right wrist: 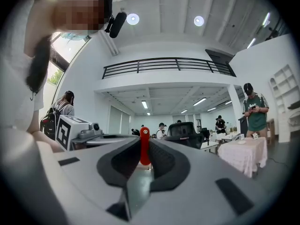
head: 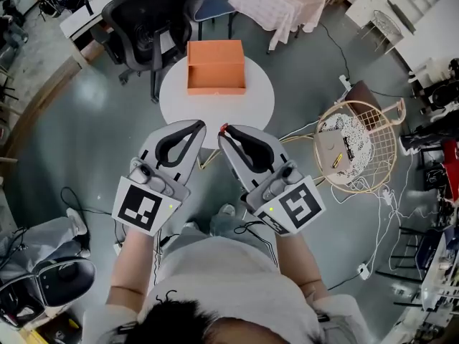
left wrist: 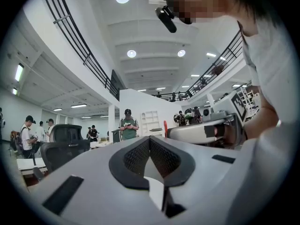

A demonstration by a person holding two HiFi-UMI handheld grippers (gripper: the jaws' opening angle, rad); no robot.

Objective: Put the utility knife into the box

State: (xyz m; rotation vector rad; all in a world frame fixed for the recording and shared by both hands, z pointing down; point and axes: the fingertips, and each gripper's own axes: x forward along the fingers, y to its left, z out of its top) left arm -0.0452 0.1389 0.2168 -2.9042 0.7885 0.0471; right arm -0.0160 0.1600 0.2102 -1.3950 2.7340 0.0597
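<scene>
An open orange box (head: pixel 216 67) sits on a round white table (head: pixel 251 106) ahead of me. My right gripper (head: pixel 223 130) is shut on a red utility knife (head: pixel 224 128), held level over the table's near edge. In the right gripper view the knife's red end (right wrist: pixel 144 146) sticks up between the pinched jaws of my right gripper (right wrist: pixel 144 161). Close beside it on the left, my left gripper (head: pixel 199 126) is shut with nothing in it. Its black pads (left wrist: pixel 136 156) meet in the left gripper view. Both grippers are short of the box.
A black office chair (head: pixel 147 20) stands behind the table at the left, and a table with a pink cloth (head: pixel 276 2) behind at the right. A wire basket (head: pixel 358 145) and cables lie on the floor at the right. Several people stand in the room (left wrist: pixel 127 125).
</scene>
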